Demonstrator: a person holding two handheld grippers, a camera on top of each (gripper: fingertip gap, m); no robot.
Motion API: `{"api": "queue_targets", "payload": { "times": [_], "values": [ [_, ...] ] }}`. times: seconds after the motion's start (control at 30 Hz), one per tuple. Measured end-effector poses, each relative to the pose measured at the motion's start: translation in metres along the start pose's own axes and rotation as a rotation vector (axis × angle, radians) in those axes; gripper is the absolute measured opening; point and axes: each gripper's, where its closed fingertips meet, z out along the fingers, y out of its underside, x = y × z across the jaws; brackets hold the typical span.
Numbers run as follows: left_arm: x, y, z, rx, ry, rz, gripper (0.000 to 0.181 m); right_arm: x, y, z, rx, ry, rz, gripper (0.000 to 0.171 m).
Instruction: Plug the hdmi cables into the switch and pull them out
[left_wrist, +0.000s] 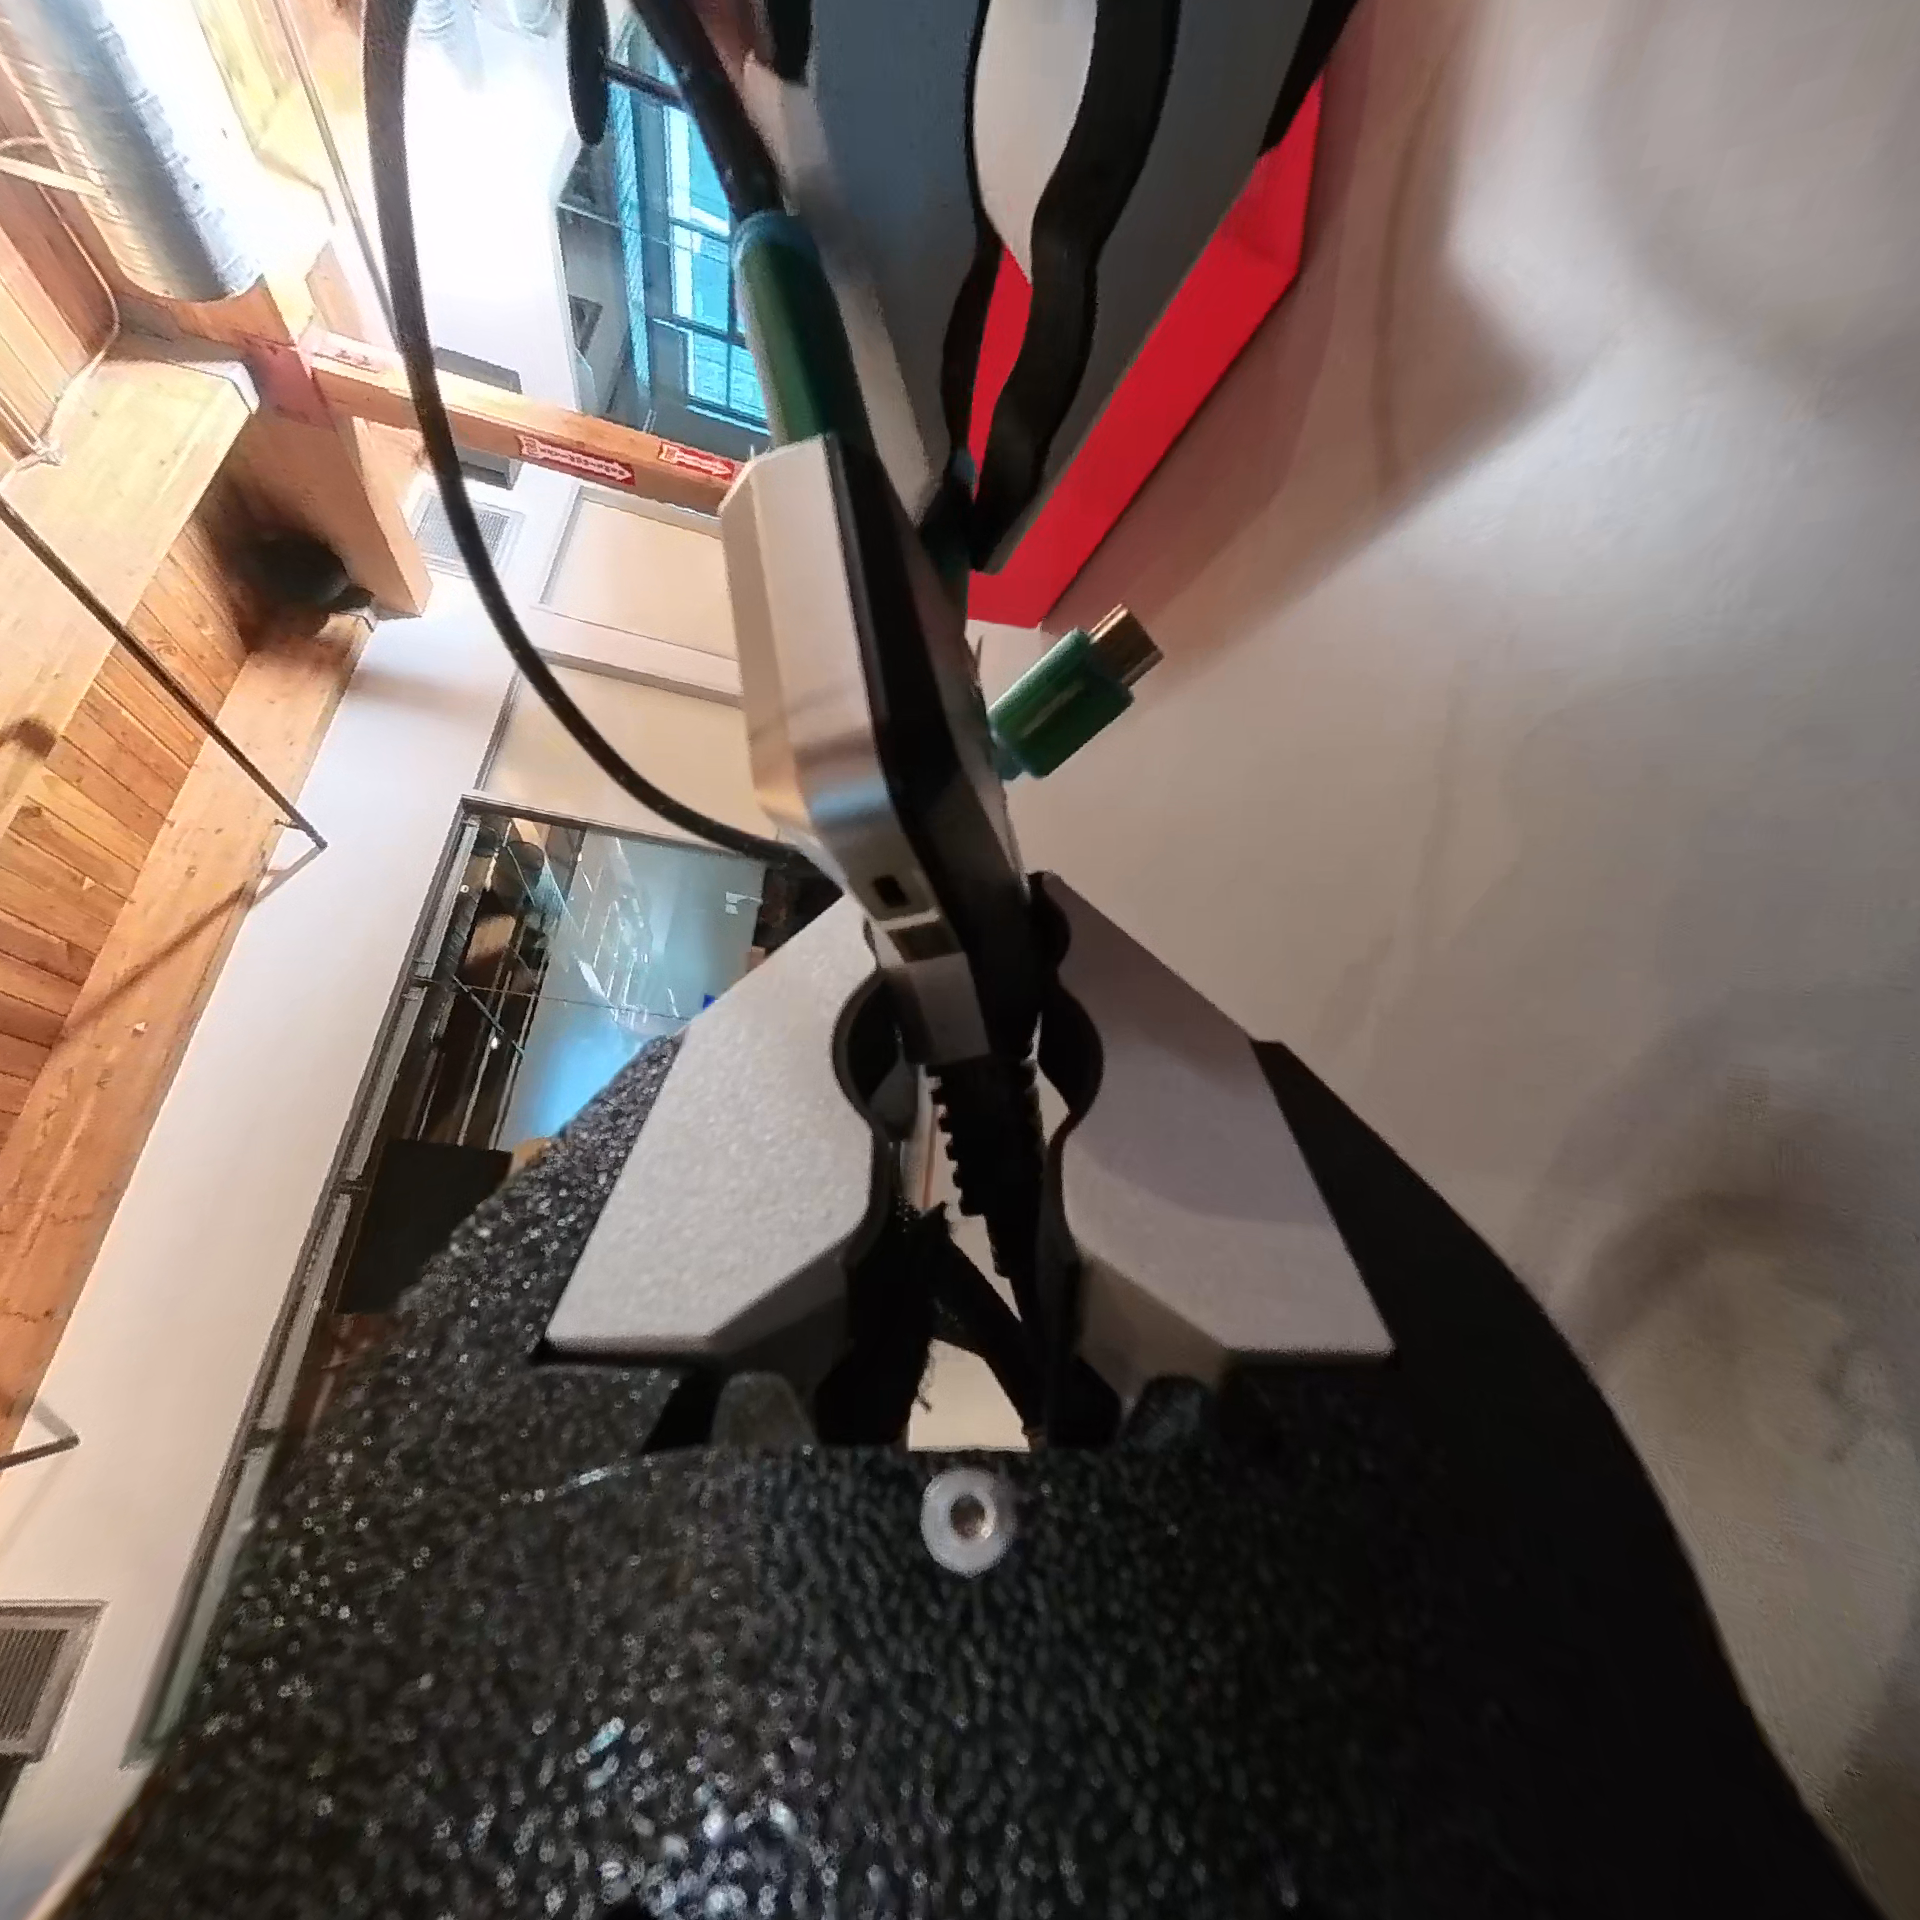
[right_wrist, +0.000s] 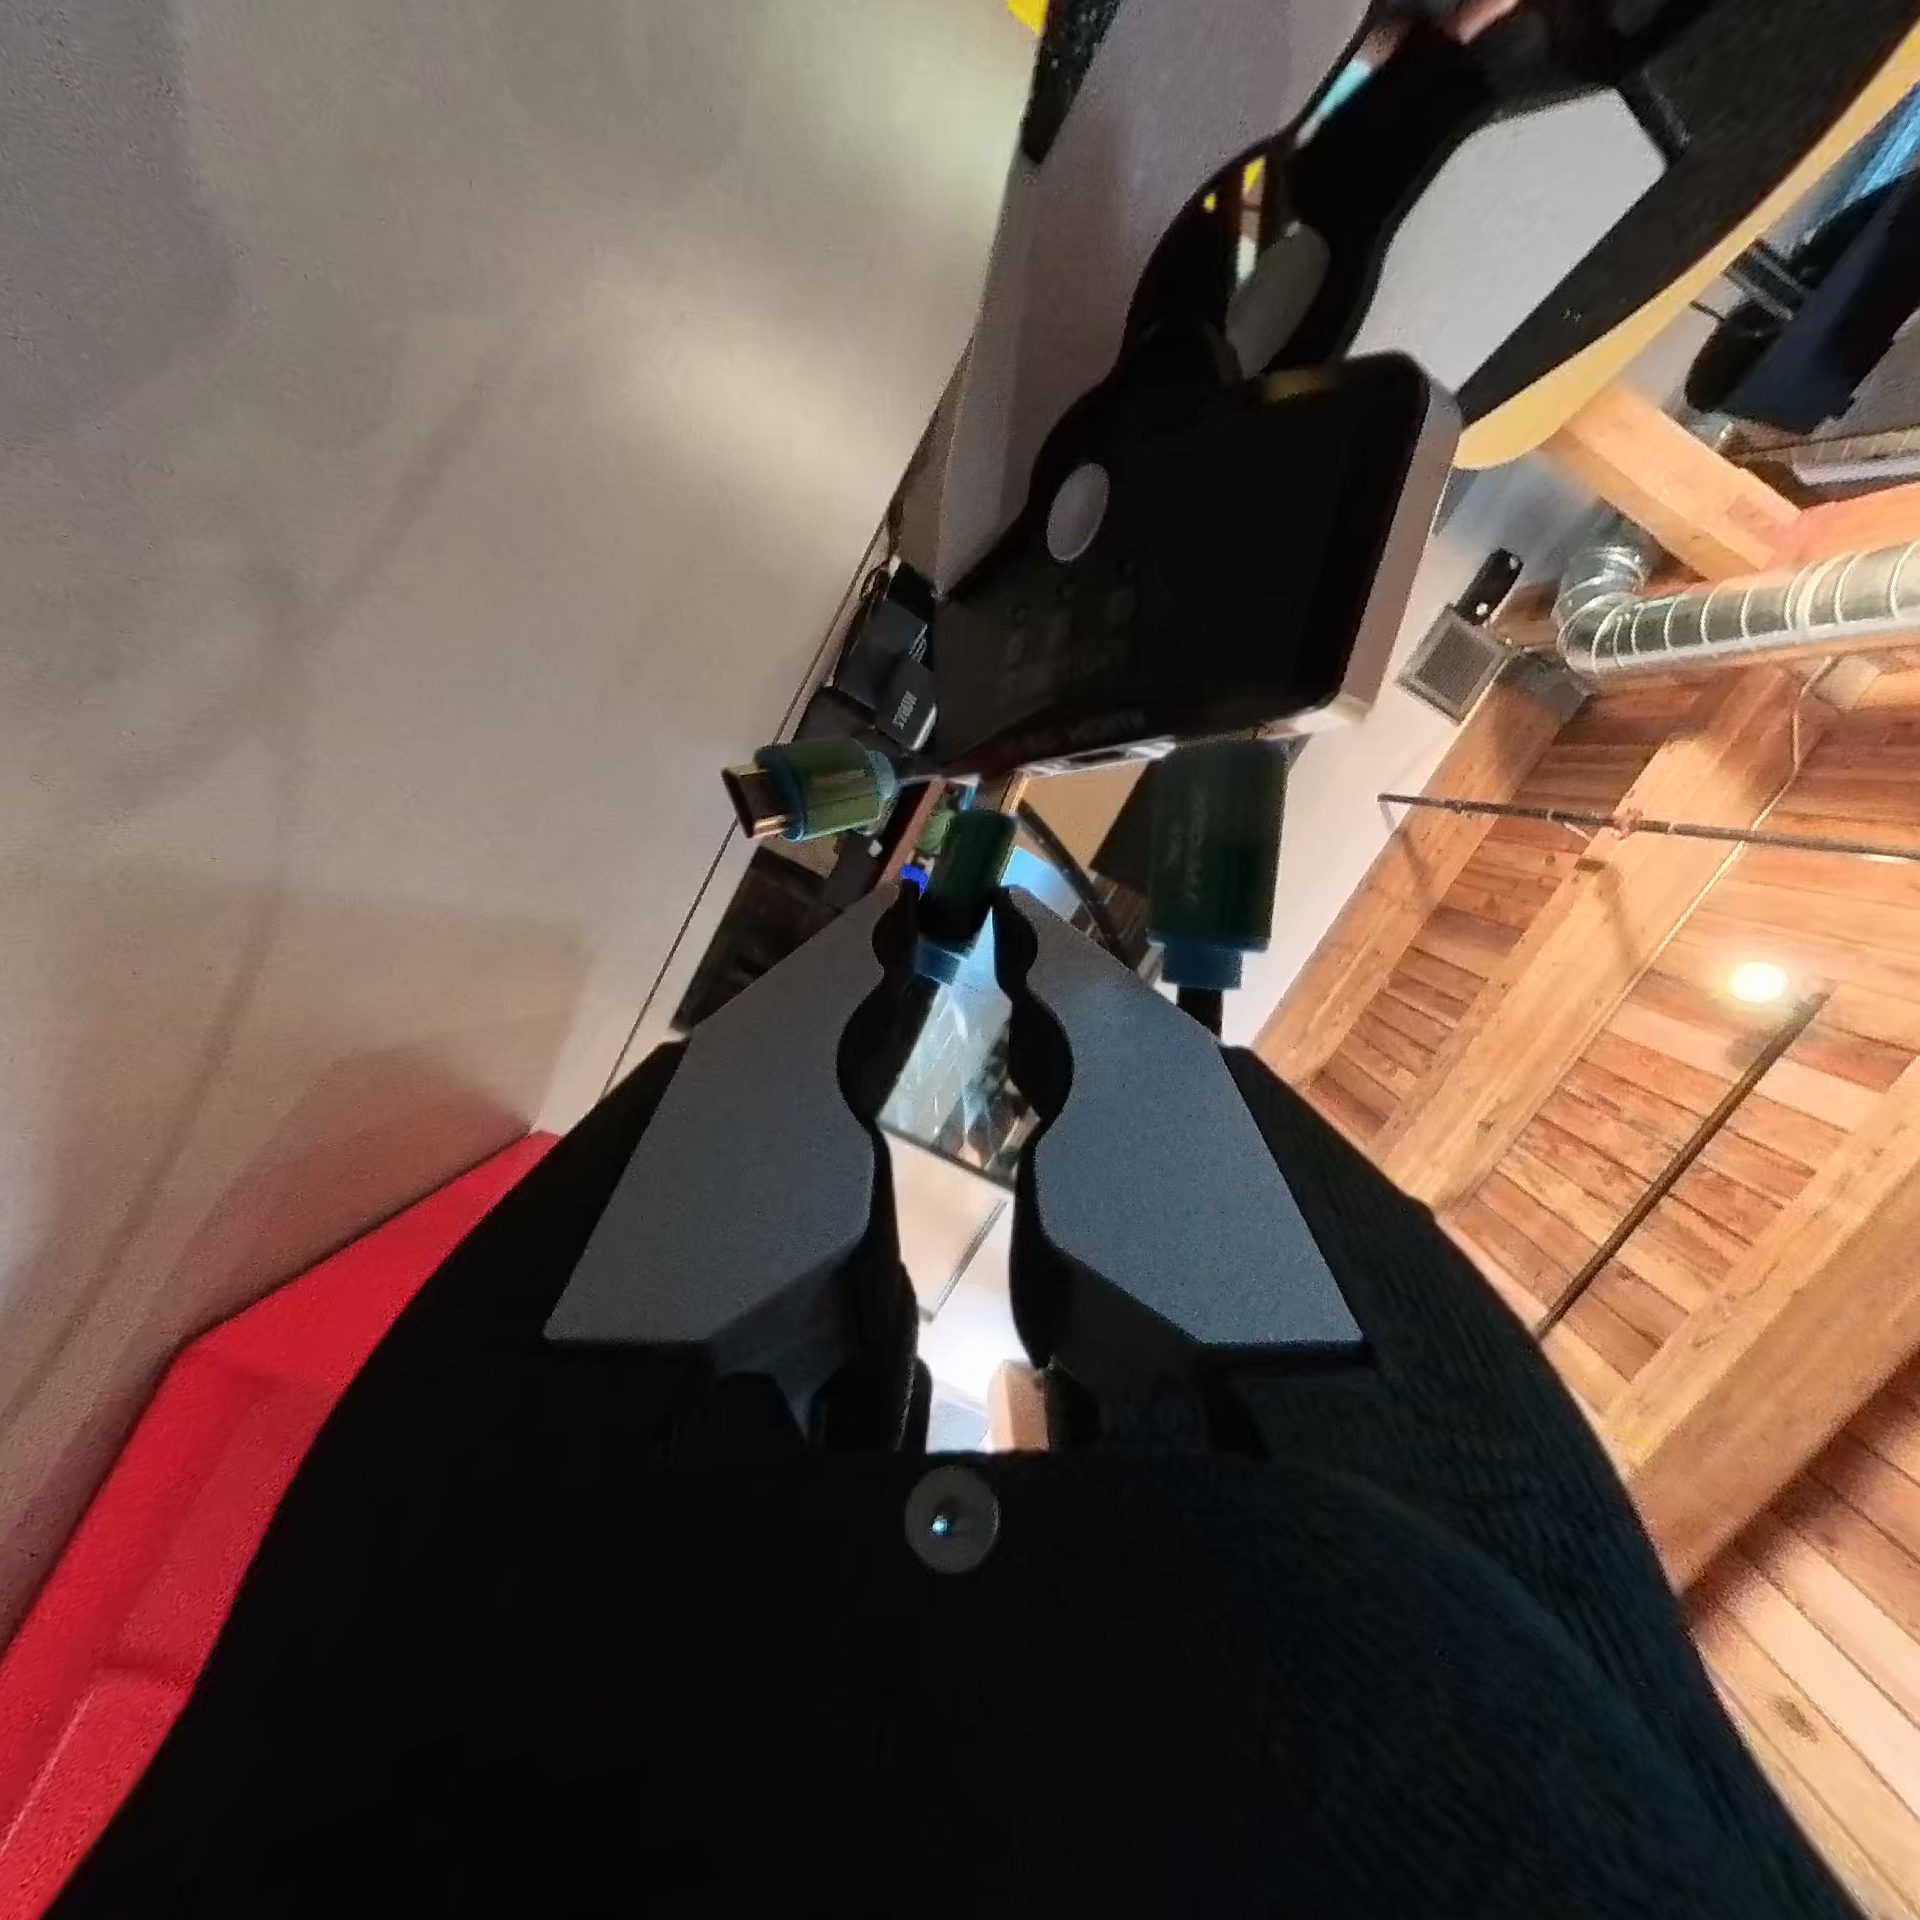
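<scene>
Left wrist view, left gripper clamped on flat silver-edged black switch box, loose green HDMI plug beside it, right gripper closed around dark-green ribbed plug just below switch box

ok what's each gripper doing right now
left gripper: shut on the switch.
right gripper: shut on a green plug.

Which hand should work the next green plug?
Right, probably: its fingers pinch a green plug by the switch, which the left gripper holds.
</scene>
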Motion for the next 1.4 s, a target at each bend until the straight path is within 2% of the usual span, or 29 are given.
{"api": "queue_targets", "payload": {
  "times": [0.27,0.43,0.53,0.7,0.87,1.03,1.13,1.2,1.4],
  "values": [
    [0.018,0.0,-0.001,0.031,0.152,-0.019,0.02,-0.014,-0.012,-0.005,0.132,-0.072,-0.006,0.012],
    [0.035,-0.001,-0.002,0.038,0.263,-0.061,0.02,-0.026,-0.019,-0.006,0.192,-0.13,0.055,0.013],
    [0.046,0.0,0.001,0.026,0.341,-0.158,0.021,-0.036,-0.02,-0.006,0.226,-0.195,0.132,0.012],
    [0.069,0.004,-0.001,-0.005,0.565,-0.398,0.02,-0.052,-0.026,-0.004,0.323,-0.375,0.406,0.012],
    [0.084,0.0,-0.017,-0.023,0.825,-0.623,0.02,-0.053,-0.04,-0.014,0.495,-0.669,0.782,0.011],
    [0.083,-0.002,-0.027,-0.004,0.931,-0.738,0.02,-0.041,-0.049,-0.021,0.608,-0.912,1.023,0.01],
    [0.078,-0.001,-0.03,0.025,0.926,-0.751,0.02,-0.034,-0.054,-0.026,0.622,-1.074,1.121,0.01],
    [0.076,0.0,-0.03,0.038,0.92,-0.771,0.02,-0.035,-0.053,-0.026,0.567,-1.16,1.15,0.01],
    [0.08,0.008,-0.033,-0.029,0.947,-0.769,0.021,-0.06,-0.052,-0.025,0.418,-1.234,1.051,0.01]
  ]
}}
